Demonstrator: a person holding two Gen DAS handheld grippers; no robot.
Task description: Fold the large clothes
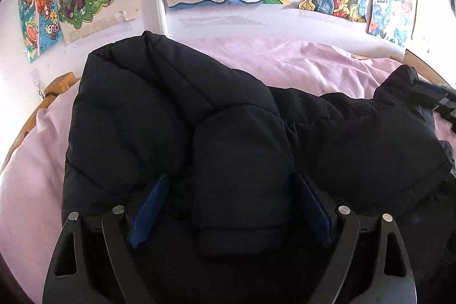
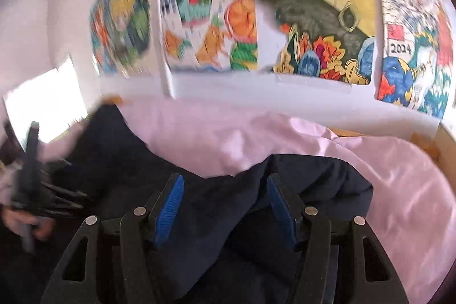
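Pink bedsheet (image 1: 299, 61) beneath a dark puffer jacket (image 1: 142, 118): left gripper (image 1: 230, 207) straddled a sleeve at 6 o'clock, jaws wide, unpressed; right gripper (image 2: 225, 207) open, holding nothing. Slippery padding could spring unfolded.

Both wrist views low and close over the dark jacket (image 1: 176, 116), angled downward, facing the drawing-covered wall (image 1: 222, 22), sharing jacket, pink bedsheet (image 2: 216, 138), wall.
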